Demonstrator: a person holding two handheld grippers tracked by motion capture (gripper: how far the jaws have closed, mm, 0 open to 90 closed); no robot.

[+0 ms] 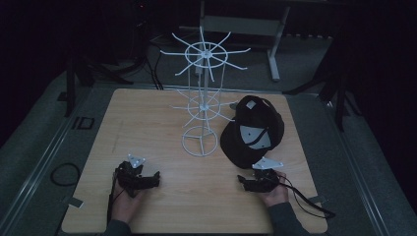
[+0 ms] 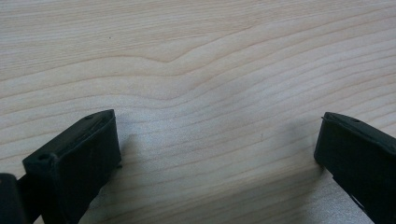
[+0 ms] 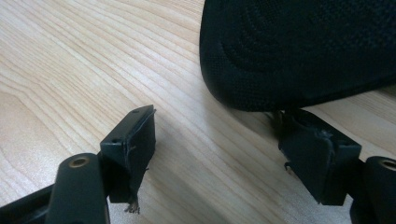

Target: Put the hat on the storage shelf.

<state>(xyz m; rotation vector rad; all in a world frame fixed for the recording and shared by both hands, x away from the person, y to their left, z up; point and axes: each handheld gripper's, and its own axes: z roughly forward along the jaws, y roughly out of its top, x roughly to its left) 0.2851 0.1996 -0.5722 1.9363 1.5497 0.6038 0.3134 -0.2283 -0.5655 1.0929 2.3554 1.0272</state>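
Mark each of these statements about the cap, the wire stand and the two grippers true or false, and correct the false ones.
1. The black cap hangs on the white wire stand. False: it lies on the wooden table beside the stand's base.
2. The left gripper has open jaws with bare wood between them. True.
3. The right gripper is shut on the cap. False: its jaws stand open, with the cap's brim just ahead.
4. The stand's hooks are bare. True.
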